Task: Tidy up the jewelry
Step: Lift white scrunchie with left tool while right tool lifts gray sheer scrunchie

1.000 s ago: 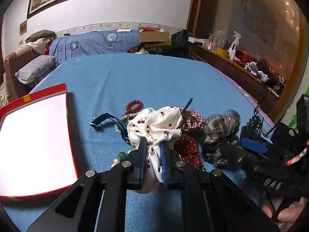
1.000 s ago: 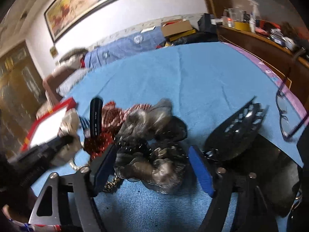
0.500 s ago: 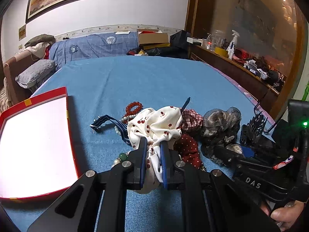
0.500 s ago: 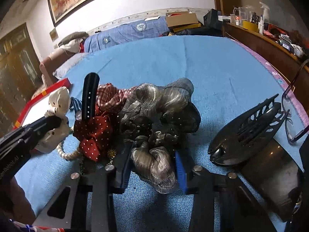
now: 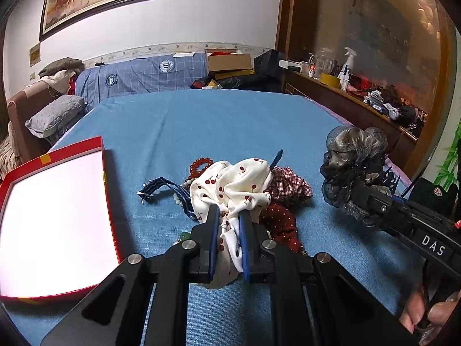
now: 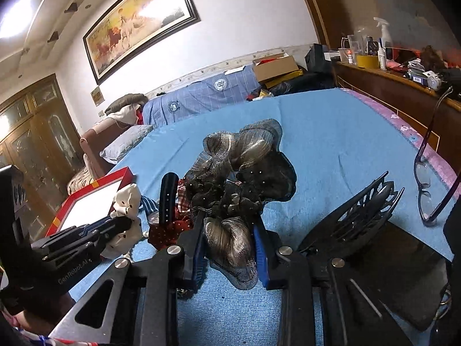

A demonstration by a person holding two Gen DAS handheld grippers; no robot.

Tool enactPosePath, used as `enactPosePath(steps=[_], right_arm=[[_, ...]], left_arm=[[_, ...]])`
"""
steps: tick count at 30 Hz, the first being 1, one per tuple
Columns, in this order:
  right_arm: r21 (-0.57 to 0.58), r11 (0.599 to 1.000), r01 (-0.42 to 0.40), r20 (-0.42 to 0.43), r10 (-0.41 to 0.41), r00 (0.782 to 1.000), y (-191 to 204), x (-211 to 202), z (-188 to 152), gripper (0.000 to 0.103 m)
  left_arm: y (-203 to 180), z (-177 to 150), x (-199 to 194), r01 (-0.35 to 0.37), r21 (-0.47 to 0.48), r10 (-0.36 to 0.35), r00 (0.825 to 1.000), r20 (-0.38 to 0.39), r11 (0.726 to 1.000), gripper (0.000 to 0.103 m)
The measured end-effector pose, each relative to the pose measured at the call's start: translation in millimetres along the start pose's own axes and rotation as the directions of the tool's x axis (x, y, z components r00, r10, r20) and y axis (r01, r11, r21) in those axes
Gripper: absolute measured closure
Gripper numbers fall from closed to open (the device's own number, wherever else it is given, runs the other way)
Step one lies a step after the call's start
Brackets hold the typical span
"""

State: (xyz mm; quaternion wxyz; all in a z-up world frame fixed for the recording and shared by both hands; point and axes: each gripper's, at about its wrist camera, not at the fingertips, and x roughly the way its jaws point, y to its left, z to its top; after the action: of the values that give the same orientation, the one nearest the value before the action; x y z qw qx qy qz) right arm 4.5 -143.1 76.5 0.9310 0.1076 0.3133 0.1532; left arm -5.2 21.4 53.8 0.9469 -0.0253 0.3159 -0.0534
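My left gripper (image 5: 229, 213) is shut on a white scrunchie with red cherries (image 5: 236, 181), which rests low on the blue bedspread. A red box with a white inside (image 5: 52, 216) lies open to its left. My right gripper (image 6: 229, 219) has its jaws closing on a dark grey and black gauzy scrunchie (image 6: 245, 167); the pads press its lower fold and it hangs above the spread. The left wrist view shows that dark scrunchie (image 5: 354, 155) raised at the right. The right wrist view shows the left gripper (image 6: 121, 225) with the white scrunchie (image 6: 126, 199).
Beside the white scrunchie lie a red bead bracelet (image 5: 200, 164), a blue striped band (image 5: 161, 186), a plaid scrunchie (image 5: 288, 184) and a dark red dotted one (image 5: 281, 222). A black hair claw (image 6: 360, 210) and glasses (image 6: 426, 178) lie at the right.
The right gripper's jaws closed around the dark scrunchie and lifted it off the pile. The left gripper kept still, holding the white scrunchie.
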Motion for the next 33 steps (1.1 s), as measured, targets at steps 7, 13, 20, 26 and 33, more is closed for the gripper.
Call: enactPosePath(steps=[7,13,20,26,33], right_arm=[[-0.004,1.000,0.007,0.011,-0.007,1.000,-0.7,-2.6,-4.0,0.071],[0.006,1.000,0.011,0.028,-0.012,1.000,-3.6,-6.2,-4.4,0.072],[0.002,1.000,0.030,0.043,-0.030,0.999,-1.0,-9.0,-4.8,0.072],[-0.012,0.999,0.052,0.057,-0.051,0.997,3.6,-12.4,-7.4,0.072],[-0.004,0.999,0.036,0.039,-0.036,0.999,14.8,-23.8,-18.0,0.071]], left_arm=[[-2.4,-0.4,-4.3,0.000,0.009,0.000,1.000,0.023,1.000,0.091],[-2.4,-0.4,-6.0,-0.014,0.013,0.013,0.999,0.037,1.000,0.091],[0.1,-0.7,-6.7,-0.017,0.006,0.017,0.999,0.050,1.000,0.091],[-2.0,-3.9,-12.8,-0.022,0.002,0.022,0.999,0.048,1.000,0.091],[-7.8,-13.8,-45.6,-0.038,0.020,0.037,0.997,0.065,0.999,0.090]])
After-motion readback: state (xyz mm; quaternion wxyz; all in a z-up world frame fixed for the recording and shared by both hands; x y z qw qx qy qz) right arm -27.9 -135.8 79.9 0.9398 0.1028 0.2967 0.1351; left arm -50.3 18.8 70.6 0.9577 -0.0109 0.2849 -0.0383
